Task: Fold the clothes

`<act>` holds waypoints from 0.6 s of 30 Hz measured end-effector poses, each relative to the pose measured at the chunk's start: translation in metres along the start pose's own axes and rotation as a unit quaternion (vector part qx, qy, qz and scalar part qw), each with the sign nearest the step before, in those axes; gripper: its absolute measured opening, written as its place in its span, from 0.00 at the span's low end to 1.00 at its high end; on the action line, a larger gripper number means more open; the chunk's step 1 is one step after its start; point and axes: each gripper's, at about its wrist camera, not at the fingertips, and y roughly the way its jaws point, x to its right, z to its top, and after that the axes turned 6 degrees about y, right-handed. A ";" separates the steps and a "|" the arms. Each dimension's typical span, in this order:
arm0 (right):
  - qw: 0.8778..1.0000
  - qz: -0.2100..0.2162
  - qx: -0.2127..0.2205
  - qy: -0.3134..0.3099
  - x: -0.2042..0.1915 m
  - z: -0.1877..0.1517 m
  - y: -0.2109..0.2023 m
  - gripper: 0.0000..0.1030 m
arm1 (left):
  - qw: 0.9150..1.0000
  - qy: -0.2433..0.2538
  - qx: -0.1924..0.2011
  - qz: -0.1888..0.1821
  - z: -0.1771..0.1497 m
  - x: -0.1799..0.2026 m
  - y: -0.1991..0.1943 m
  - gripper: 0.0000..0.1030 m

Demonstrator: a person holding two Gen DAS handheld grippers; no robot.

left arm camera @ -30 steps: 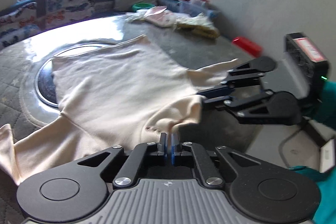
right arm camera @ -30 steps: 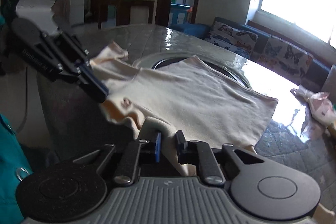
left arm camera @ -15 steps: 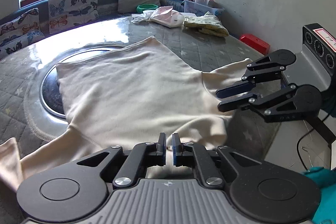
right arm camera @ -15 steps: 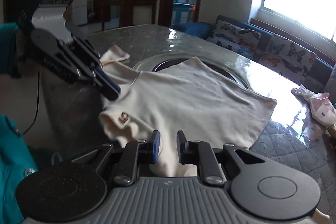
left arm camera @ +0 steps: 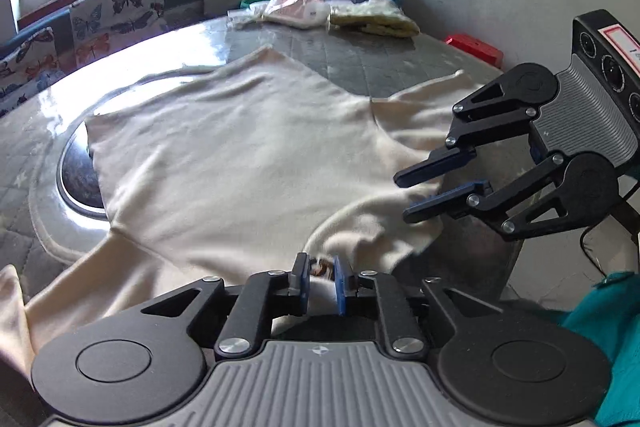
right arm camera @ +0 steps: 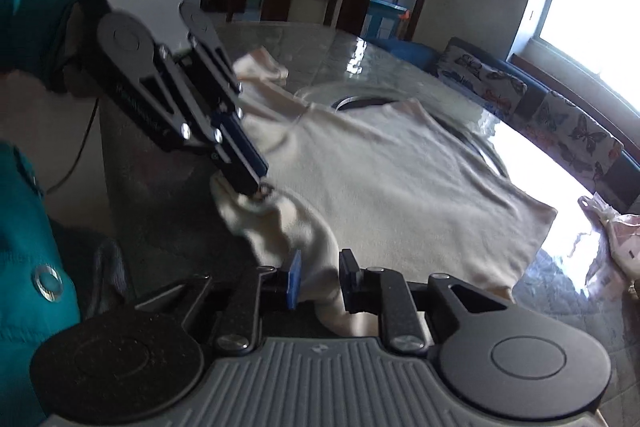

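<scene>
Already, at the bottom centre of the left wrist view, the left gripper (left arm camera: 321, 277) had its jaws opening, a small gap showing between the blue pads with the neck edge of the cream knit long-sleeved top (left arm camera: 240, 163) and a small dark label lying loosely between them, no longer pinched. At the bottom centre of the right wrist view, the right gripper (right arm camera: 319, 277) was likewise opening, a rumpled fold of the same top (right arm camera: 380, 179) passing between its pads without being pressed. The likeliest trouble lay right there: the collar sat at the near rim of the round glossy grey table (left arm camera: 360, 63), bunched and partly hanging over it, so once released it could have slid off the edge or settled in a lump, leaving the garment crooked for the first fold. Cloth caught on a pad could also have been dragged along if either hand had pulled back before the jaws had cleared it. Higher in the left view the body of the top lay spread, with one corner over the dark round inset (left arm camera: 78, 175) at middle left, where the smooth surface might have let it creep. In the upper part, a heap of pale clothes (left arm camera: 332, 13) waited well clear of the work.
</scene>
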 end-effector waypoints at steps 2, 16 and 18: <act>1.000 -0.008 0.012 0.014 0.003 0.007 0.004 0.18 | 1.000 -0.006 0.007 -0.001 0.005 -0.001 0.005 0.14; 1.000 -0.019 -0.006 0.011 0.001 0.001 0.022 0.24 | 0.999 -0.032 0.016 0.002 -0.014 -0.008 0.001 0.24; 0.999 -0.018 -0.011 0.034 0.005 0.000 0.027 0.25 | 0.998 -0.059 0.027 0.020 -0.016 -0.019 -0.005 0.30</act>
